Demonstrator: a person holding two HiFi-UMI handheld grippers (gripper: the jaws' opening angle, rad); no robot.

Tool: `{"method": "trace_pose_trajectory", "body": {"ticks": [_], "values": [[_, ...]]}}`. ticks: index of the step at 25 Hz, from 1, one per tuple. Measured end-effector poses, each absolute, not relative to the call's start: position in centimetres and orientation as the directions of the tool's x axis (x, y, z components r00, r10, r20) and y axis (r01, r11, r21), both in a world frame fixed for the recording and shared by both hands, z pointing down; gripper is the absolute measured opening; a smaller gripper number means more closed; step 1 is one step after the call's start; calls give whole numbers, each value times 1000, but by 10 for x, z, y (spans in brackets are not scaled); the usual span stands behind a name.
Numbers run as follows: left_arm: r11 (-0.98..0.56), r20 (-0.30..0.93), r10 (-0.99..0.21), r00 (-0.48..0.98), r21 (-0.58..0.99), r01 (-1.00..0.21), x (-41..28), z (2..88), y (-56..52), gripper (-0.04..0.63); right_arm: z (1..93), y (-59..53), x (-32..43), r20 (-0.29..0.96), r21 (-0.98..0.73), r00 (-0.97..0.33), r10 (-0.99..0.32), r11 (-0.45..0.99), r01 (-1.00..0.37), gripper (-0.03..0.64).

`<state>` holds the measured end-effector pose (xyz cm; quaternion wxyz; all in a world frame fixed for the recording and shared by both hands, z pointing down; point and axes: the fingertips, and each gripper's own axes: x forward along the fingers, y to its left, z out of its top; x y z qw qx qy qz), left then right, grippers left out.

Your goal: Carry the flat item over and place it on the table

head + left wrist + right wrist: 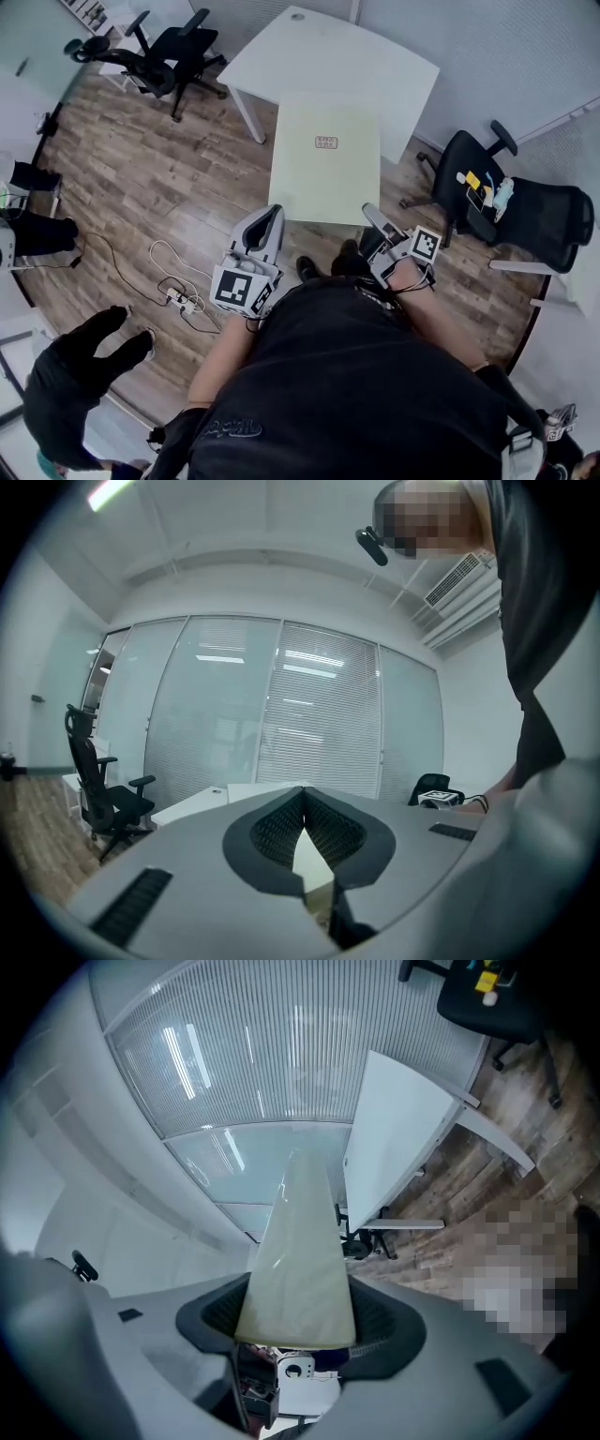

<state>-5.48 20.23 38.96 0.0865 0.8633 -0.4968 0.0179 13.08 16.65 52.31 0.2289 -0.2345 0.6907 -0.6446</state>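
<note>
Both the left gripper (271, 223) and the right gripper (376, 218) are closed tight on the flat board (326, 159). It is held up in the air near the white table (375, 56), so the carrying is partly done. It is not yet laid down.

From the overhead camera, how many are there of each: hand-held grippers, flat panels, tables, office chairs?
grippers: 2, the left gripper and the right gripper
flat panel: 1
white table: 1
black office chairs: 2, one at upper left, one at right
Total: 6
</note>
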Motion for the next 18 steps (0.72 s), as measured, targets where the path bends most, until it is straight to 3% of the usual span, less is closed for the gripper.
{"method": "trace_pose_trajectory", "body": {"ticks": [18], "values": [[-383,149,-904,400,132,-914,-72,399,132,15,532,76,100,-15,-999,-856,-517,37,-5,295]]}}
